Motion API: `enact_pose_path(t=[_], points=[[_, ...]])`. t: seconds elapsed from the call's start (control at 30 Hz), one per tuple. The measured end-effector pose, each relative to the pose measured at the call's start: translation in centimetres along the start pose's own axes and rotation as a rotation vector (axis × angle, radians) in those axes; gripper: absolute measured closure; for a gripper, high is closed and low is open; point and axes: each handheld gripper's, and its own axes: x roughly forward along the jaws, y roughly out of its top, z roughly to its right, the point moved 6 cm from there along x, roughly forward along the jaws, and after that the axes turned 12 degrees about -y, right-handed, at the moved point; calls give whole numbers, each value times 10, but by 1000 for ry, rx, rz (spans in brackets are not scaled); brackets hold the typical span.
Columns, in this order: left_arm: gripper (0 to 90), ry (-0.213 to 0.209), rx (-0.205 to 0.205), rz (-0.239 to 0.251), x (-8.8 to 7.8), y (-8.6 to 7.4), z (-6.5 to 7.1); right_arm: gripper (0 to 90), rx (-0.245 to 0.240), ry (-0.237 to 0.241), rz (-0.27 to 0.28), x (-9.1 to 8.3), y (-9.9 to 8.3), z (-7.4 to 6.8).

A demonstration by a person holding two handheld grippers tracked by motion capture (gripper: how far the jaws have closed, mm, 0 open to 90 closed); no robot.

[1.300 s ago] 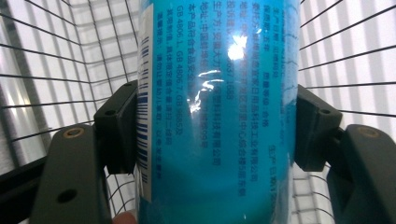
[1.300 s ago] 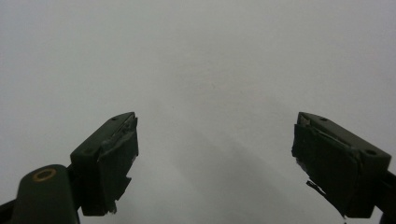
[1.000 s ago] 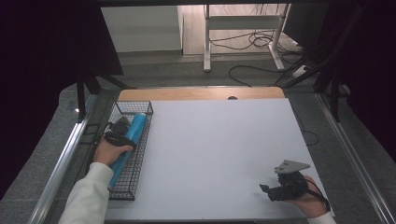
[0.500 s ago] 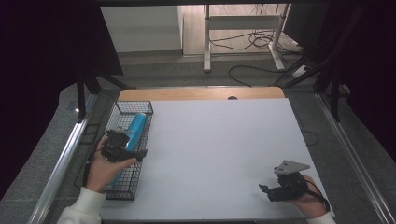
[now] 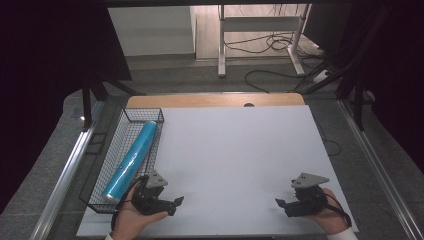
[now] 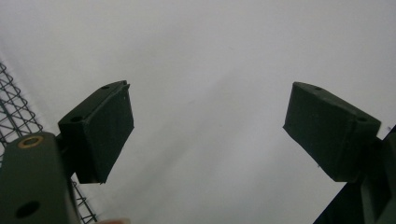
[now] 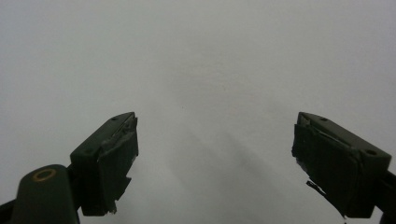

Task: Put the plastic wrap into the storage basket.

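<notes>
blue roll [image 5: 131, 159] lies lengthwise in wire basket [image 5: 111, 159], likely stowed; left gripper [image 5: 176, 203] and right gripper [image 5: 278, 204] rest on desk [image 5: 240, 155], jaws apart (empty).

Most of the white table top [image 5: 235, 160] lies bare before me, from the middle of the frame out to its right edge, so either hand can sweep across it freely. The one obstacle stands at the left of the frame: a black wire basket [image 5: 116, 165] running along the table's left edge, with a blue cylinder [image 5: 131, 159] lying lengthwise inside it. My left gripper [image 5: 170, 204] sits just beside the basket's near corner, jaws spread wide over bare surface; in the left gripper view the mesh [image 6: 14, 116] crowds the left edge. My right gripper [image 5: 283, 206], at the lower right, has its jaws apart too, with open table all around.
</notes>
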Motion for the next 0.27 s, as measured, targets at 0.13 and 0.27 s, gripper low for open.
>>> enact_pose_path(t=[0.13,0.27], points=[[168,18,-3,40,1,0,0,143,9,10,13,0,4,-1],[168,16,-22,46,3,-3,-2,141,12,10,38,-1,7,-2]])
